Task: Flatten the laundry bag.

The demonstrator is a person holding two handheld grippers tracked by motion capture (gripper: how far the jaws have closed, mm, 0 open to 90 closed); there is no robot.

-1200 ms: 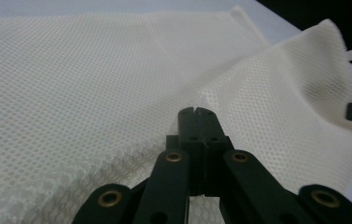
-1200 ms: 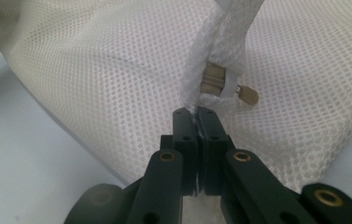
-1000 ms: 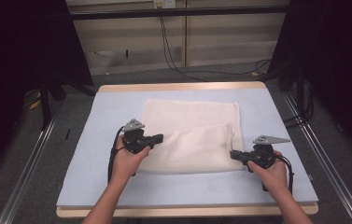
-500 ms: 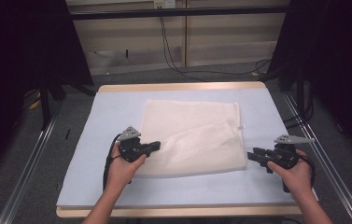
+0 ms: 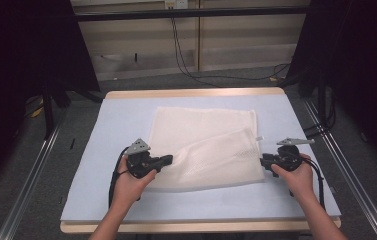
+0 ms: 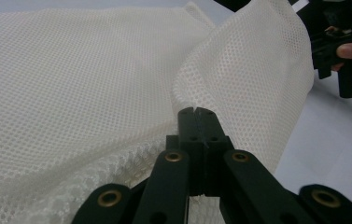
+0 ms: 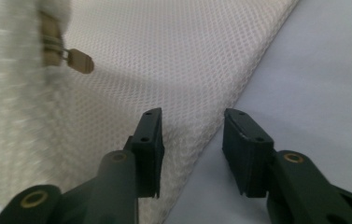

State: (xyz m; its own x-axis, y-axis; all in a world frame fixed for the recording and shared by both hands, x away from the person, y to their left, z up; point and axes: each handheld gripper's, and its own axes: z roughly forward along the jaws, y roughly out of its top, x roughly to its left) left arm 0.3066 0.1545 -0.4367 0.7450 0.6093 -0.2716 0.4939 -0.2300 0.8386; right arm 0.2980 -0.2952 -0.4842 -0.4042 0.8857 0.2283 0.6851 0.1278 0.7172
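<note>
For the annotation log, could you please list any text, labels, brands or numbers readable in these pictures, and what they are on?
None can be read.
Mesh bag: plain weave, no print.
Zipper pull: blurred, no marking legible.
Left gripper and right gripper: black fingers without lettering.
Table mat: blank.

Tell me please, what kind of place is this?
Probably a lab or workshop set up for recording, not a home. A table with a pale blue top stands between metal rails, with dark curtains at both sides and cables hanging down the wall behind.
</note>
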